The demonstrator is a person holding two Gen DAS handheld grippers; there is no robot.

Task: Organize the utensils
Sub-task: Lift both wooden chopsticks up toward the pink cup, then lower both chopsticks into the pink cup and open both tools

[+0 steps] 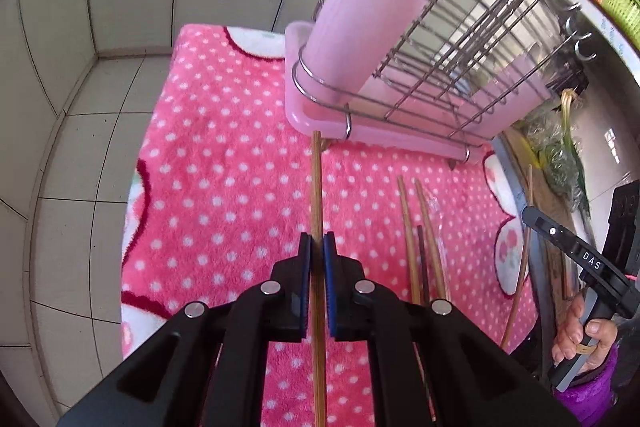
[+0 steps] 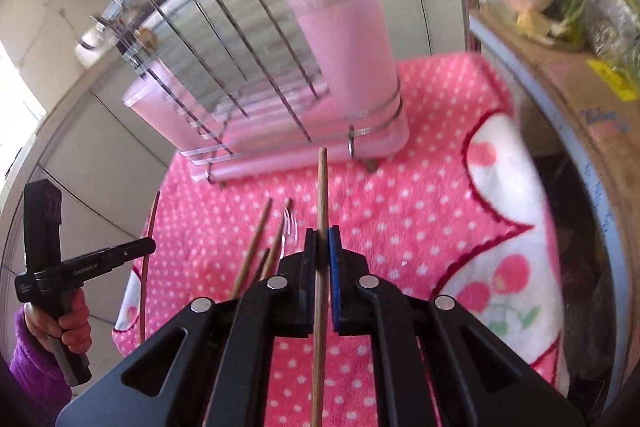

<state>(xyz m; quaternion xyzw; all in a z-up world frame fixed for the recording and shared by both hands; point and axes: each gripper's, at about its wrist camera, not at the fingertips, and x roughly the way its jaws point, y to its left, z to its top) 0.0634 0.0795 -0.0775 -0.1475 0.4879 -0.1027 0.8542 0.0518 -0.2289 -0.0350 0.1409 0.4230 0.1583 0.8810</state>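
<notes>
We grip one chopstick (image 1: 316, 187) in left gripper (image 1: 317, 247), another chopstick (image 2: 322, 187) in right gripper (image 2: 322, 241), fingers clenched. Both above pink towel (image 1: 224, 163). We should tilt tips upward, align over pink cup (image 1: 360, 27), lower gently.

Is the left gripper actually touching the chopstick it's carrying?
Touching. The left wrist view shows the left gripper with both blue pads pressed against the chopstick, which runs straight between them with no gap on either side.

Black claws (image 1: 317, 247) with blue pads (image 2: 334, 267) — silver screws, fuzzy purple sleeve (image 2: 32, 359).
</notes>
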